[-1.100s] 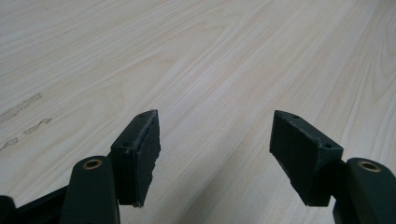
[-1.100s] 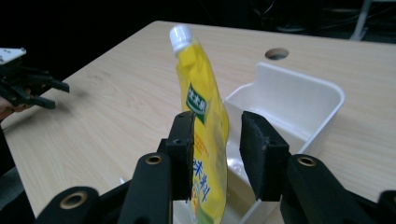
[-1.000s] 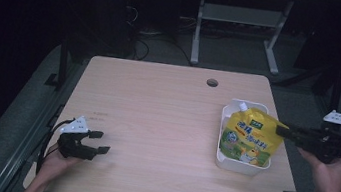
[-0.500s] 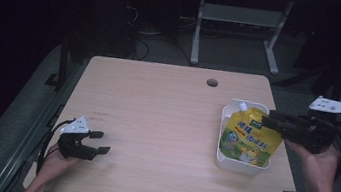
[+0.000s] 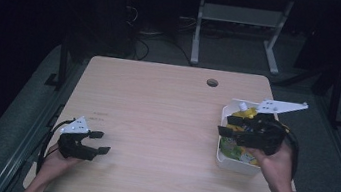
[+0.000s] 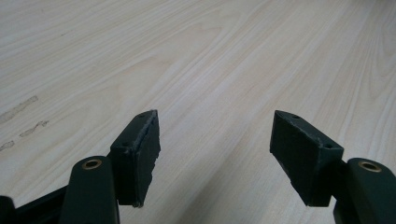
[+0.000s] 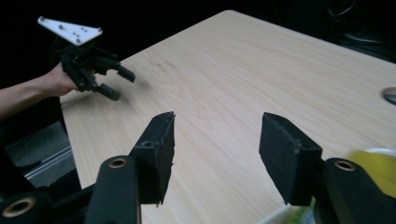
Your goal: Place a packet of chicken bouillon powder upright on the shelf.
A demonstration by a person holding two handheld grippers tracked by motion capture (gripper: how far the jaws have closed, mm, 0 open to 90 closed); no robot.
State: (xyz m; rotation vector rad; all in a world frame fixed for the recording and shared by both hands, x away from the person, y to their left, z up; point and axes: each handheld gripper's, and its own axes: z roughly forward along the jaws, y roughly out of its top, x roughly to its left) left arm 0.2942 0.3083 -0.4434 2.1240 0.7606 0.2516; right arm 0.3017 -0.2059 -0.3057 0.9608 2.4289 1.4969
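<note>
Right gripper [image 5: 227,129] jaws apart, nothing between them, held over the white tray [image 5: 238,165] with the yellow pouch [image 5: 241,117] lying in the tray just under and behind the jaws. Left gripper [image 5: 100,142] jaws apart, empty, low over bare table [image 5: 156,109] at near left corner, well apart from tray

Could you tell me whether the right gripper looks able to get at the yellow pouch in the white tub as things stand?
Probably yes. The right gripper hangs open just above the yellow pouch, which lies uncovered in the white tub; nothing sits between them.
</note>
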